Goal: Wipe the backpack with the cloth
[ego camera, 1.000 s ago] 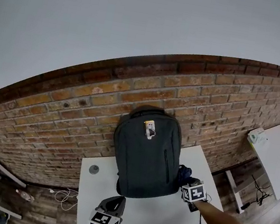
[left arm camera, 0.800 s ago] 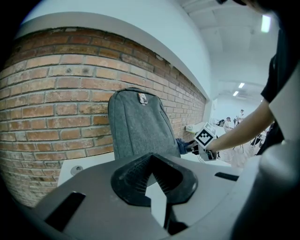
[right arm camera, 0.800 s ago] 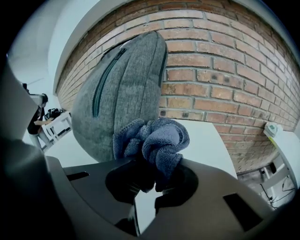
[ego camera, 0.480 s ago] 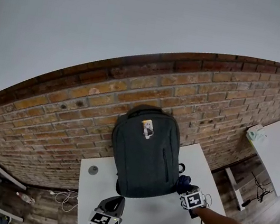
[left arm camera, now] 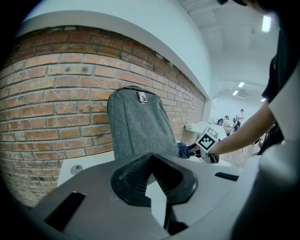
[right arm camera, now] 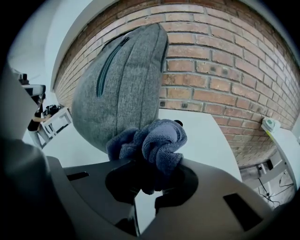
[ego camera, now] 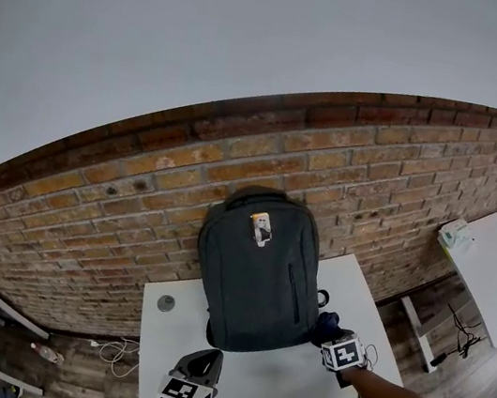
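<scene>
While showing nothing of its inside, stands upright as the one container on view: dark grey backpack (ego camera: 258, 281), on the white table (ego camera: 291, 391), back against the brick wall (ego camera: 132, 211). Has a vertical zip (right arm camera: 108, 63) on the front, closed along the length that can be seen. Carries a small orange-and-white tag (ego camera: 262, 228) near the top of the front, with print too small to read. No other writing legible anywhere.

Grips a bunched dark blue cloth (right arm camera: 157, 143) in the right gripper (right arm camera: 149, 180), jaws pinching the wad from both sides. Holds the cloth low at the backpack's right side, just beside the grey fabric; cannot tell whether touching. Bears a black-and-white marker cube (ego camera: 343, 351) on top, facing up in the head view.

Hangs the left gripper (left arm camera: 151, 174) above the near part of the table, in front of the backpack and apart from it. Jaws pressed together at the tips, nothing between them, bare tabletop behind. Round grey cap (ego camera: 166, 302) set in the tabletop to the left of the backpack, near the wall.
</scene>
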`<state>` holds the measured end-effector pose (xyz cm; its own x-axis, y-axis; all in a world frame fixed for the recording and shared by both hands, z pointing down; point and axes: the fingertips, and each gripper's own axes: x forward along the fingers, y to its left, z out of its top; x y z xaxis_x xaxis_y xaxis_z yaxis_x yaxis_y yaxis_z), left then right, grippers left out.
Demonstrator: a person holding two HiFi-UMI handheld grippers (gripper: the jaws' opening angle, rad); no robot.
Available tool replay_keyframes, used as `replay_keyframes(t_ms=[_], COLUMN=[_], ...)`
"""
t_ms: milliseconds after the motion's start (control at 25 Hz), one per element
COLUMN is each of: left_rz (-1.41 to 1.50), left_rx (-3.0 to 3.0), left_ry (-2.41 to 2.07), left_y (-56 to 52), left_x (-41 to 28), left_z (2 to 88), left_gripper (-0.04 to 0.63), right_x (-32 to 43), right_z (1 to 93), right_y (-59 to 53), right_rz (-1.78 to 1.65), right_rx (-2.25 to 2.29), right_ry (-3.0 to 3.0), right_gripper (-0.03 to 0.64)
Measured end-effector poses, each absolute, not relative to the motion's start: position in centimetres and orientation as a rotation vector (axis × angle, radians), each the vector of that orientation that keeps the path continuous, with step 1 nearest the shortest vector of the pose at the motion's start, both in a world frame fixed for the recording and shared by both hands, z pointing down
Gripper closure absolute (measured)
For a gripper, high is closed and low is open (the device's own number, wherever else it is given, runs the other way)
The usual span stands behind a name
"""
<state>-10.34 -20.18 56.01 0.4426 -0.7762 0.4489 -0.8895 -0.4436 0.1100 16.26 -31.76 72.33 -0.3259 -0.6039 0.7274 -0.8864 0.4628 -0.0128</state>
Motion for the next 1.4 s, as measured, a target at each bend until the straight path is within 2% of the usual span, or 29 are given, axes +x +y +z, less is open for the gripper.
replay_keyframes(t_ms=[1000, 1400], left_rz=[0.484, 0.491], left_rx=[2.343, 2.338], left_ry=[-1.474, -1.473], left_y=[-20.0, -19.8], left_x=[-11.5, -11.6], left_z=[56.2, 56.2], left_gripper=[0.614, 0.614], right_x=[12.0, 7.8], right_z=[52.6, 44.0], right_y=[-43.8, -46.9], right_rz=[0.217, 0.002], right_rx=[1.369, 1.332], right_ry=[-2.432, -2.545], right_gripper=[0.569, 0.569])
